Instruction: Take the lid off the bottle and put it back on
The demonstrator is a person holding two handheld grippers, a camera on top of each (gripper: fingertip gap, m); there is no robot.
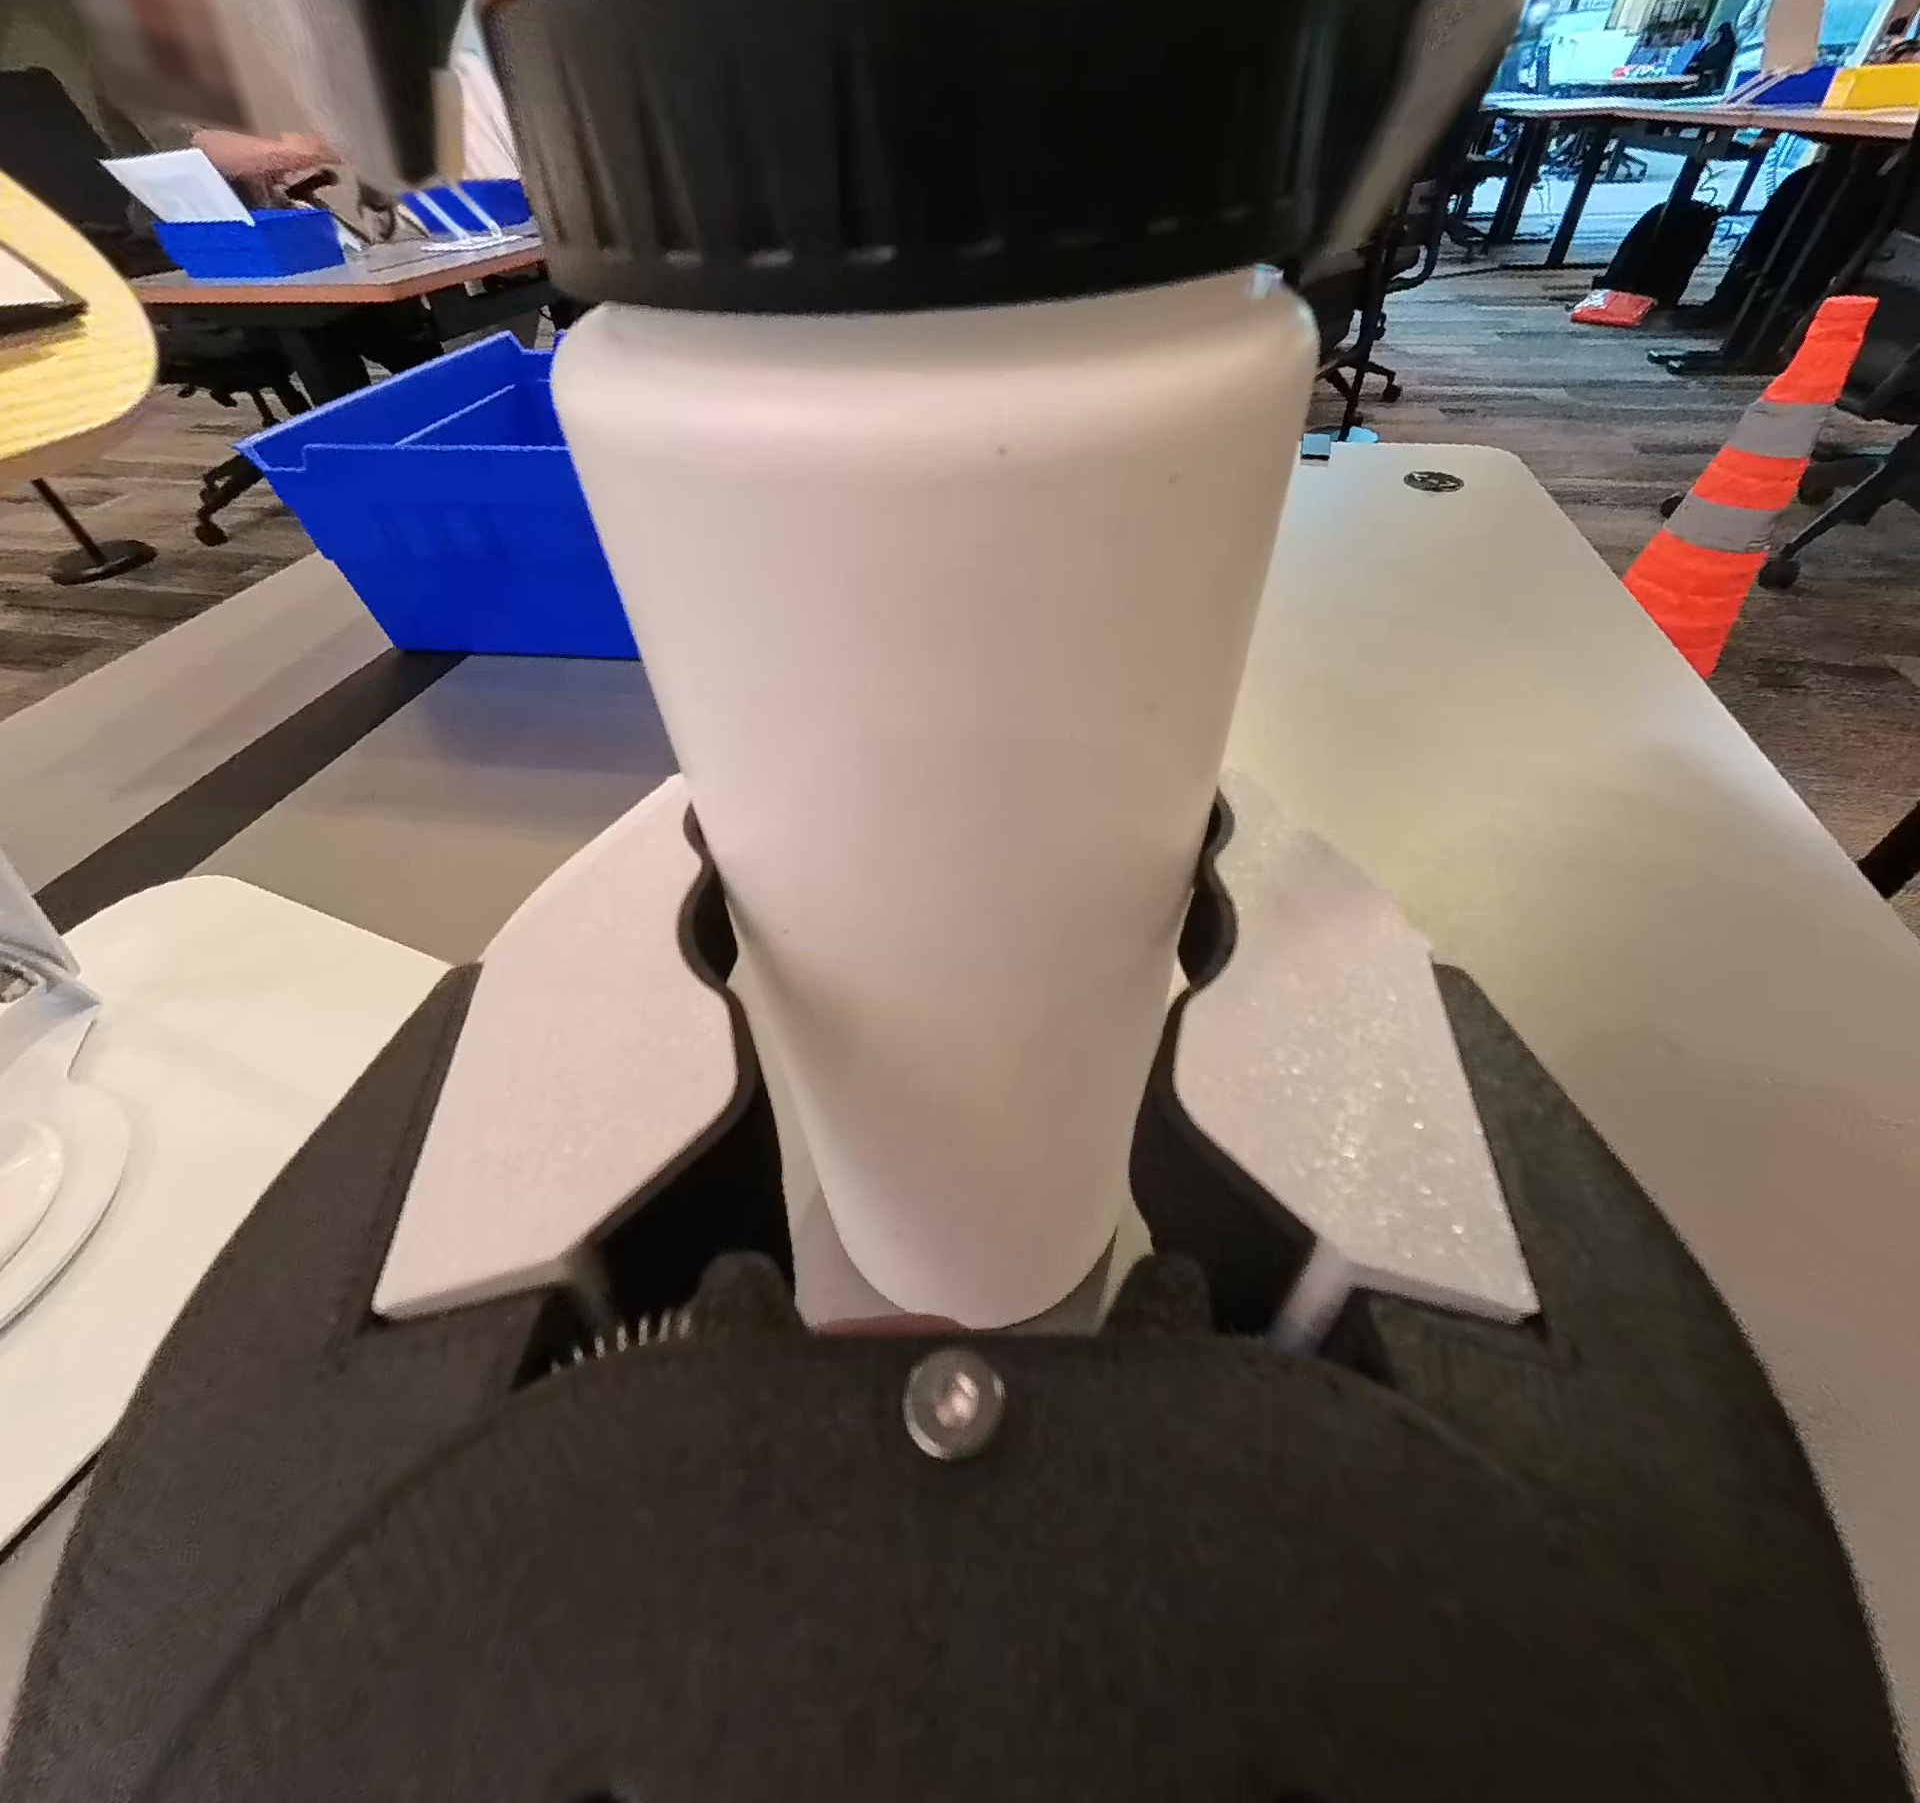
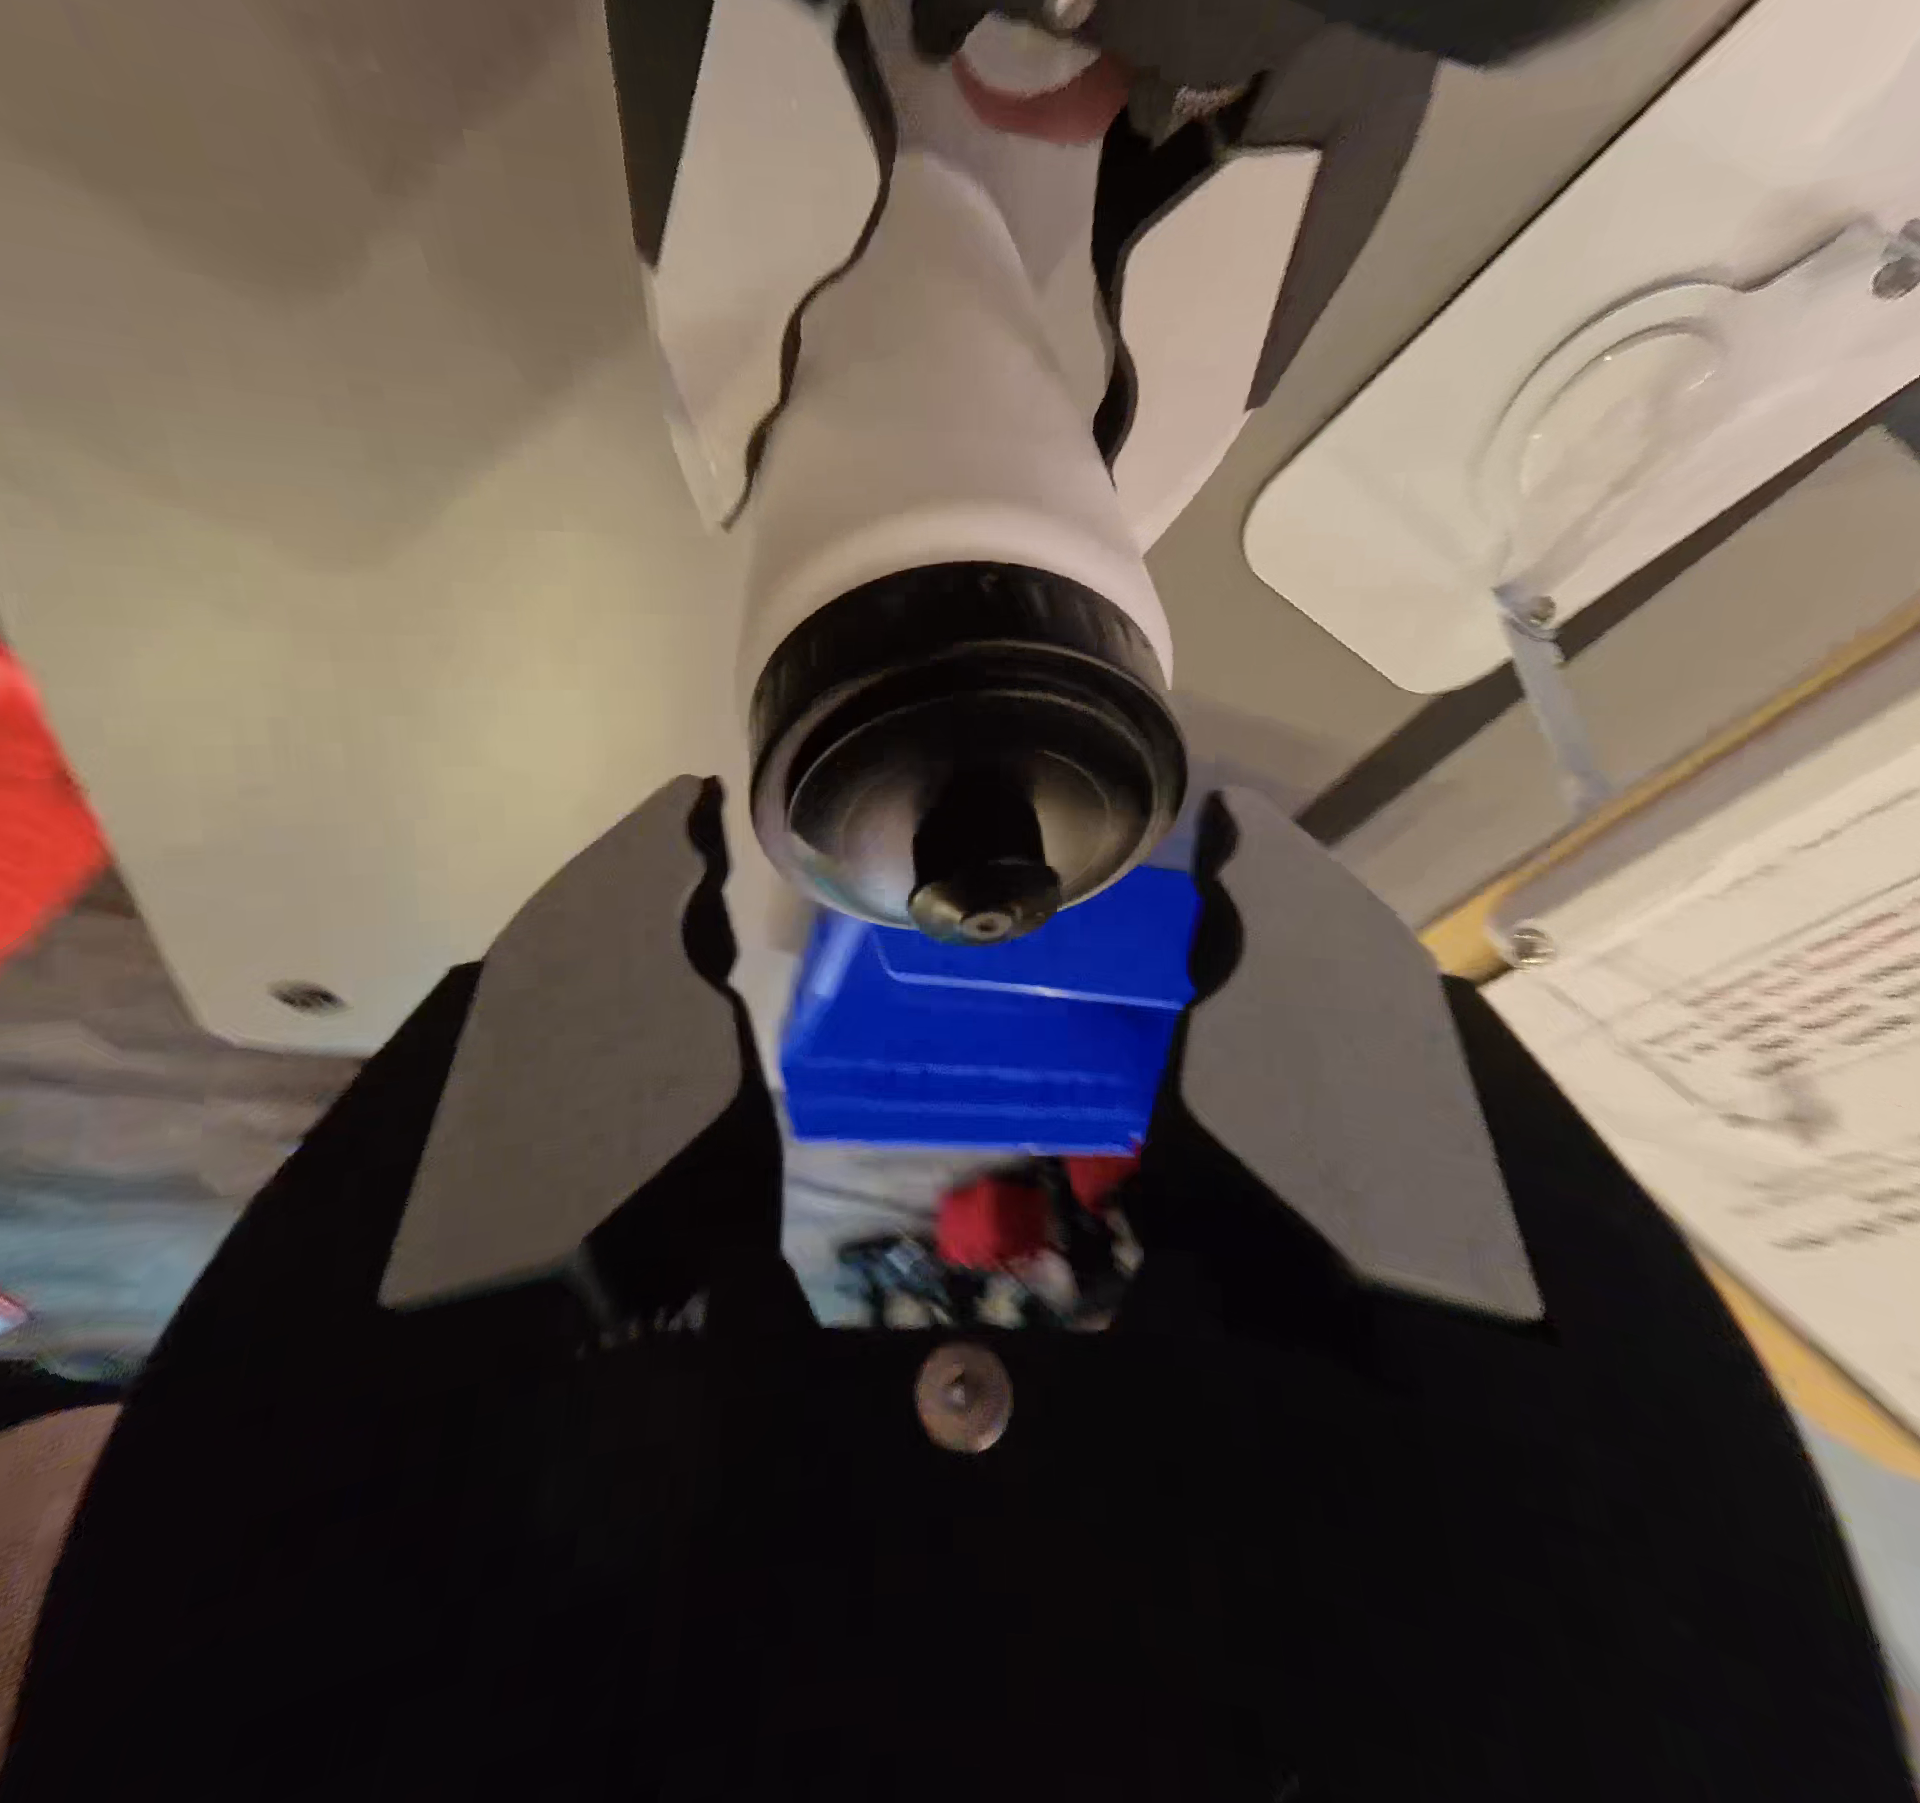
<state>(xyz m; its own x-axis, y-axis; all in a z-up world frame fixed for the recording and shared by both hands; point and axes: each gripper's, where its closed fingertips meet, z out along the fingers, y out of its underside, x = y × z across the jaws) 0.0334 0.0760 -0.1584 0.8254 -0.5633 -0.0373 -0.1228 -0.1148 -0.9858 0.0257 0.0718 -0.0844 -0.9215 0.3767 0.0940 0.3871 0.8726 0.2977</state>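
Observation:
A white bottle (image 1: 935, 714) with a black ribbed lid (image 1: 914, 112) on its top fills the left wrist view. My left gripper (image 1: 951, 880) is shut on the bottle's lower body and holds it above the white table (image 1: 1507, 818). In the right wrist view I look down on the lid (image 2: 966, 745), with its spout, and the bottle (image 2: 935, 423) held by the left gripper's fingers (image 2: 727, 247). My right gripper (image 2: 961, 849) is open, its fingertips on either side of the lid and close to it, not closed on it. One of its fingers (image 1: 1423, 39) shows beside the lid.
A blue bin (image 1: 447, 527) stands on the table behind the bottle; it also shows in the right wrist view (image 2: 987, 1036). An orange cone (image 1: 1756, 486) stands on the floor at right. A white tray (image 2: 1558, 382) and a printed sheet (image 2: 1745, 1005) lie nearby. Desks and chairs stand farther off.

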